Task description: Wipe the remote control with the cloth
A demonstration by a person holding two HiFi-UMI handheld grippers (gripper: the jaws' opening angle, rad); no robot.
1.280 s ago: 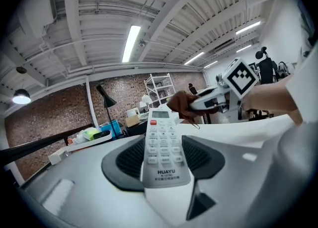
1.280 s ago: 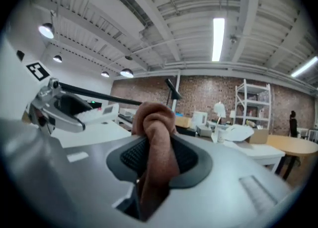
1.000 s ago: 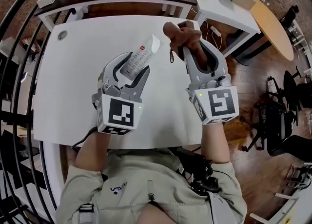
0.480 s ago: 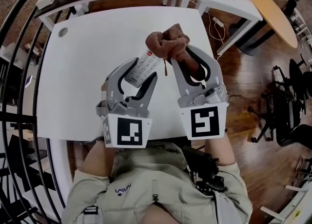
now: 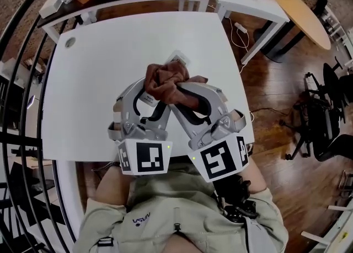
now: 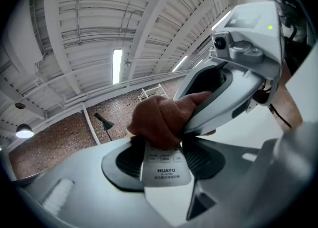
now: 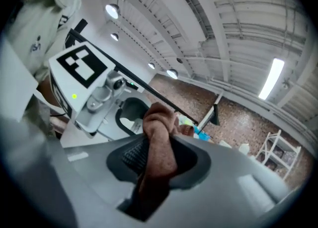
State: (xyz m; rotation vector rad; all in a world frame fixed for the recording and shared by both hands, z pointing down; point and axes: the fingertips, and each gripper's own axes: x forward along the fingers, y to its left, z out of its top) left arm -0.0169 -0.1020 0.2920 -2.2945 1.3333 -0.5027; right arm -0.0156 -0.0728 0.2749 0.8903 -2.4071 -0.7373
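- Since a second ago, our right gripper (image 5: 190, 90) has swung left and down, bringing the cloth (image 5: 168, 84) onto the remote control (image 5: 178, 58).
- We see soft, crumpled brown fabric against a slim, hard white plastic bar.
- Our left gripper (image 5: 148, 95) has its fingers (image 6: 128, 165) clamped on the remote's lower end, over the white worktop (image 5: 94, 81).
- Our right fingers (image 7: 131, 155) pinch the bunched cloth, which covers the remote's middle.
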